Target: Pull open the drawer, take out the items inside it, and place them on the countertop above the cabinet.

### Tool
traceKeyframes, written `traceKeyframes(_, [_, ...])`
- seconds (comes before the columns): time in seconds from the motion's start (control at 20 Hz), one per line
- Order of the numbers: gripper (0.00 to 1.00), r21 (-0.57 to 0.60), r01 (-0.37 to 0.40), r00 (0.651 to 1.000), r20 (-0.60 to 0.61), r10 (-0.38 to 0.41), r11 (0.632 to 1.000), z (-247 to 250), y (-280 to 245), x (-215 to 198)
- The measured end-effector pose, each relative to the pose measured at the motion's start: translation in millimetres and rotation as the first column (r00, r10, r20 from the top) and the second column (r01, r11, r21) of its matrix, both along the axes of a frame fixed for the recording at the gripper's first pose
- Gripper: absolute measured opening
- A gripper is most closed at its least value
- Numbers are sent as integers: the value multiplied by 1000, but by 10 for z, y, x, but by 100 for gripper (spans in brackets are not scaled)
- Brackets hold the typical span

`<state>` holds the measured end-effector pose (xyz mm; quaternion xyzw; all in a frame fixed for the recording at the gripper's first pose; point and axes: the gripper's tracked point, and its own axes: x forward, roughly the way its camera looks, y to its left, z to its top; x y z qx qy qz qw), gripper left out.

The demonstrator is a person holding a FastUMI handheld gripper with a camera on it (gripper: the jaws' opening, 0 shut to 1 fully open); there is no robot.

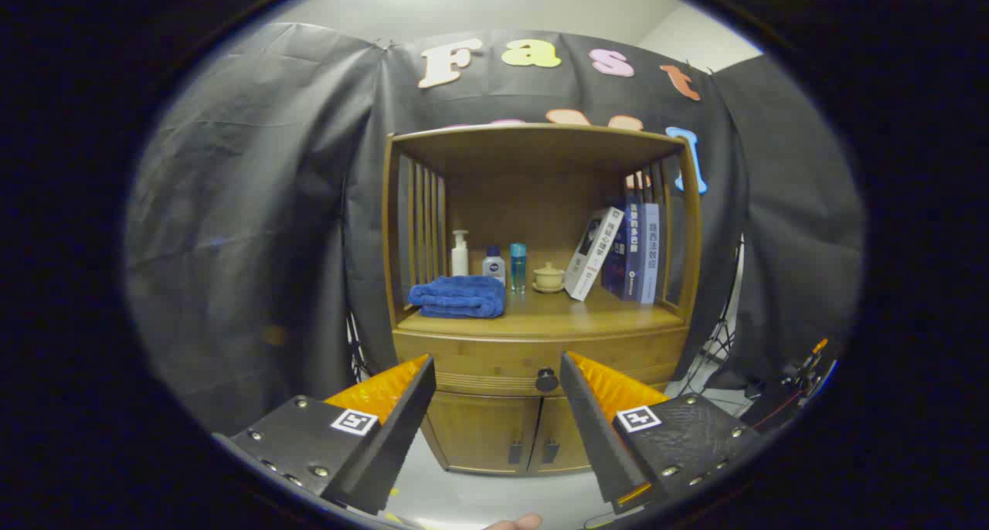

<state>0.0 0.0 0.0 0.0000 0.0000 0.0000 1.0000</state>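
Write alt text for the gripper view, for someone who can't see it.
The open gripper points at a wooden cabinet, its fingers either side of the shut drawer's dark knob beyond them. The countertop above holds a folded blue towel, three bottles, a lidded cup and books.

Black cloth walls (255,205) surround a wooden cabinet (541,337) on a pale floor (494,499).

The gripper (497,368) fingers stand spread apart, holding nothing, short of the wooden cabinet (539,298); the closed drawer's round dark knob (546,379) shows between them.
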Motion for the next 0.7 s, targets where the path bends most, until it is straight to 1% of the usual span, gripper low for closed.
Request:
traceKeyframes(0.2, [97, 47, 27, 999, 18, -28, 999, -64, -192, 2])
traceKeyframes(0.35, [97, 43, 64, 998, 5, -65, 997, -93, -355, -8])
traceKeyframes(0.7, [97, 48, 83, 996, 39, -85, 995, -22, -486, -33])
